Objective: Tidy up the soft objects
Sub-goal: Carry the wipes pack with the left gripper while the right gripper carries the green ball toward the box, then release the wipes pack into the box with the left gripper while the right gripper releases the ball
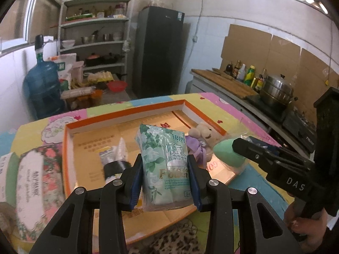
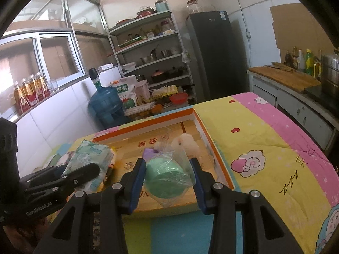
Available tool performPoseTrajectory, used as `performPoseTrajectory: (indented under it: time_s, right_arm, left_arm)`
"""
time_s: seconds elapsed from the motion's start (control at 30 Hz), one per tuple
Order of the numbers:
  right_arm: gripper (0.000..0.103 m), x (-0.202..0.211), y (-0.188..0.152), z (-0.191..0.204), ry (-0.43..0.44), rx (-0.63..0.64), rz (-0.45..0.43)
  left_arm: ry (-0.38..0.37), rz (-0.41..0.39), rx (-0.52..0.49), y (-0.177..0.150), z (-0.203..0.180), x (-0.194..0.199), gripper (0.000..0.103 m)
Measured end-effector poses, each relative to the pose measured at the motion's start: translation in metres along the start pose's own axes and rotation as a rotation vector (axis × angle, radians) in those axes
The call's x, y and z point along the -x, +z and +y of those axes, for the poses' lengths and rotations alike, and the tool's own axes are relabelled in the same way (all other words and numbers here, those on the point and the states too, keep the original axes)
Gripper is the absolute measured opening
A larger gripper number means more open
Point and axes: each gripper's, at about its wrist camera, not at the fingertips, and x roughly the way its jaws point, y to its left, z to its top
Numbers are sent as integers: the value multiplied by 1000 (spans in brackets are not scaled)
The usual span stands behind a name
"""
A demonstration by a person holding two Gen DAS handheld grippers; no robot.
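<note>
On the quilted table (image 2: 254,127), an orange-rimmed tray (image 2: 208,139).

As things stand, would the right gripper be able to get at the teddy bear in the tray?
Probably not yet. The right gripper is shut on the bagged green sponge, so it is occupied. The teddy bear lies just beyond it in the orange tray, with nothing else in between.

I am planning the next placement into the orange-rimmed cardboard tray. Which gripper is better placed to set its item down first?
Probably the left gripper: its green floral tissue pack hangs over open tray floor. The right gripper holds a bagged green sponge near the tray's front edge, beside the teddy bear.
</note>
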Motion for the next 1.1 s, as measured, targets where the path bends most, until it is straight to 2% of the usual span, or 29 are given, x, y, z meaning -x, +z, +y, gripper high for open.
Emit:
performPoseTrajectory:
  time_s: [0.47,0.9,0.93,1.03,1.1]
  right_arm:
    - [43,-29,2,-15,26,-22,43]
    - [45,-42,6,-18,40,-17,53]
    - [47,-42,6,-18,37,-16,56]
    - [69,-44,5,-16,32,-10,70]
    - [72,-44,4,-14,26,-4,69]
  left_arm:
    - [-28,126,33,-3,-1,-52,40]
    - [-12,160,73,-11,7,-74,41]
    - [-11,157,76,-11,8,-74,42]
    - [-10,160,82,-10,9,-74,47]
    - [-9,161,84,-10,9,-73,50]
